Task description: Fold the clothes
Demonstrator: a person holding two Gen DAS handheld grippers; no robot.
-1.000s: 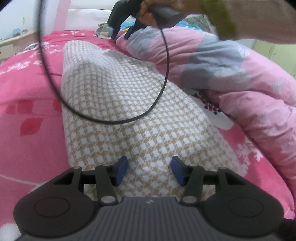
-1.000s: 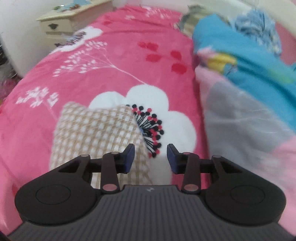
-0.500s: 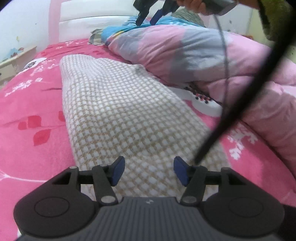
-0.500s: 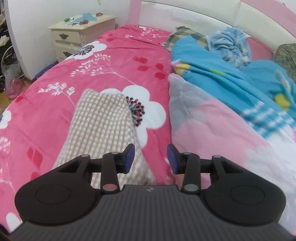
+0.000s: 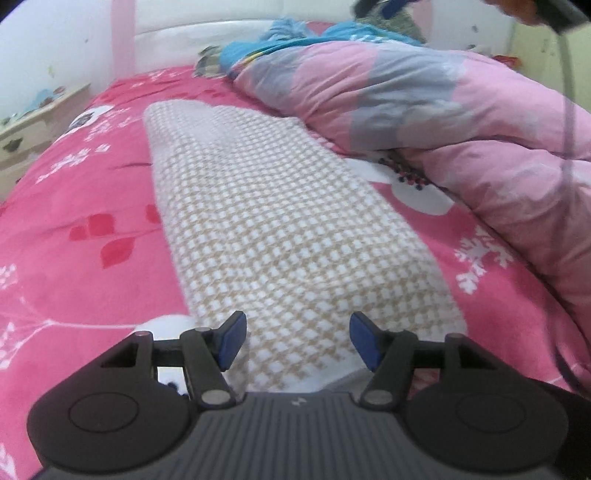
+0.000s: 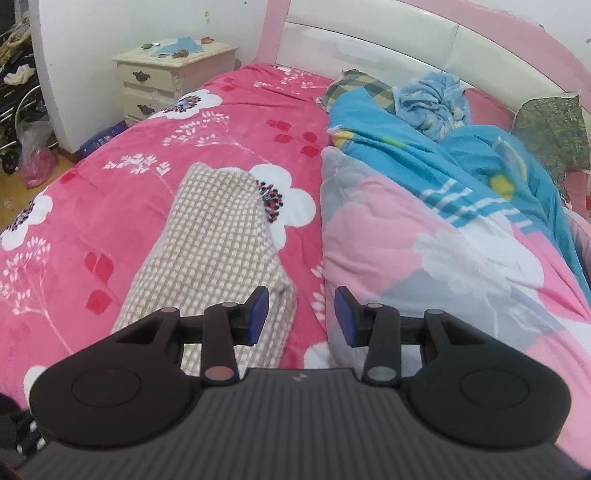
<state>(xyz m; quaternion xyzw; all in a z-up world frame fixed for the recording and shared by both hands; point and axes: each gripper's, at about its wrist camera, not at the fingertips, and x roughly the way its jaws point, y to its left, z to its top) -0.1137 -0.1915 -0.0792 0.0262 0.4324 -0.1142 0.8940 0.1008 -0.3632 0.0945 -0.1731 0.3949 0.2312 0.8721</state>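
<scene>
A beige-and-white checked garment (image 5: 280, 221) lies as a long folded strip on the pink flowered bedspread (image 5: 85, 206). My left gripper (image 5: 297, 338) hovers over its near end, open, with the cloth below the blue pads and nothing pinched. In the right wrist view the same garment (image 6: 218, 240) stretches away to the lower left. My right gripper (image 6: 301, 314) hangs high above its right edge, open and empty. At the top edge of the left wrist view, part of the right gripper (image 5: 384, 5) shows with a hand (image 5: 517, 11) behind it.
A bulky pink-and-grey quilt (image 6: 424, 258) lies along the garment's right side, with a blue blanket (image 6: 461, 166) heaped behind it. A cream nightstand (image 6: 173, 77) stands left of the padded headboard (image 6: 369, 40). A dark cable (image 5: 567, 74) hangs at the right of the left wrist view.
The right gripper has risen and drawn back from the garment's far end, so more of the bed shows. The left gripper lifted a little and its jaws widened. The cable swung off to the right.
</scene>
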